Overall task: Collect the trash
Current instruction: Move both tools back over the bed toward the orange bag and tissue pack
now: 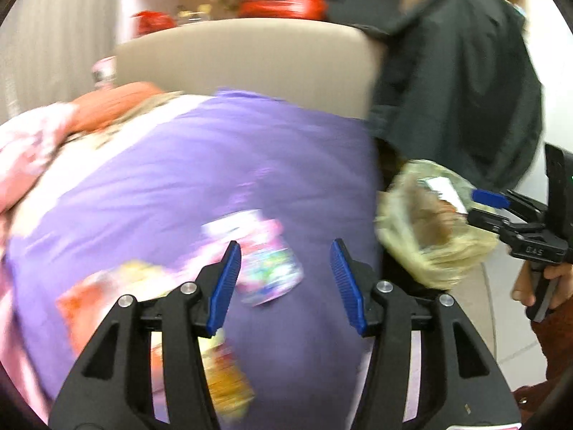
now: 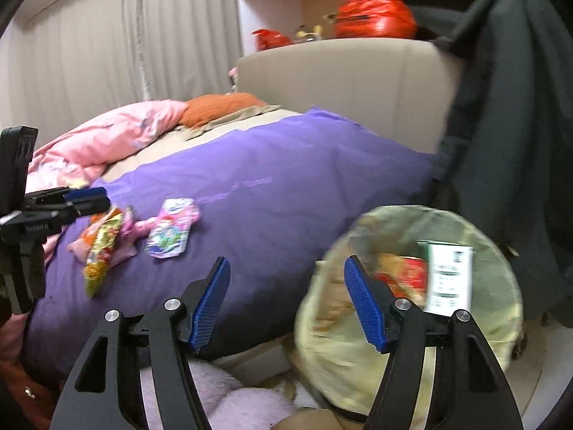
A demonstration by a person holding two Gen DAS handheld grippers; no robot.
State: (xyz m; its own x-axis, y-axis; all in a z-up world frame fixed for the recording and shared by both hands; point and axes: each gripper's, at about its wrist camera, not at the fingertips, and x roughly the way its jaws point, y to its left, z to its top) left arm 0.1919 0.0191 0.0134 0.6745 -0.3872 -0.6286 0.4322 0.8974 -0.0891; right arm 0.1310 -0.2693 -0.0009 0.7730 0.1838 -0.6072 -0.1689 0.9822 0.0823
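My left gripper (image 1: pixel 288 283) stands open above the purple blanket (image 1: pixel 179 179), nothing between its blue pads. Just beyond it lies a pink printed pouch (image 1: pixel 268 261); an orange-yellow snack wrapper (image 1: pixel 104 294) lies blurred to the left. In the right wrist view the pouch (image 2: pixel 172 229) and the snack wrapper (image 2: pixel 102 251) lie side by side near the left gripper (image 2: pixel 87 200). My right gripper (image 2: pixel 288 297) is open and empty at the rim of the bag-lined trash bin (image 2: pixel 322 322), which holds a white-labelled box (image 2: pixel 449 272) and red packaging. The bin (image 1: pixel 404 247) shows beside the right gripper (image 1: pixel 483 209).
A beige headboard (image 2: pixel 340 82) backs the bed, with a black garment (image 2: pixel 508 107) hanging at its right over the bin. A pink quilt (image 2: pixel 107 136) and an orange pillow (image 2: pixel 222 105) lie at the far side. Red bags (image 2: pixel 376 14) sit on the shelf. Something pale and fluffy (image 2: pixel 232 394) lies on the floor.
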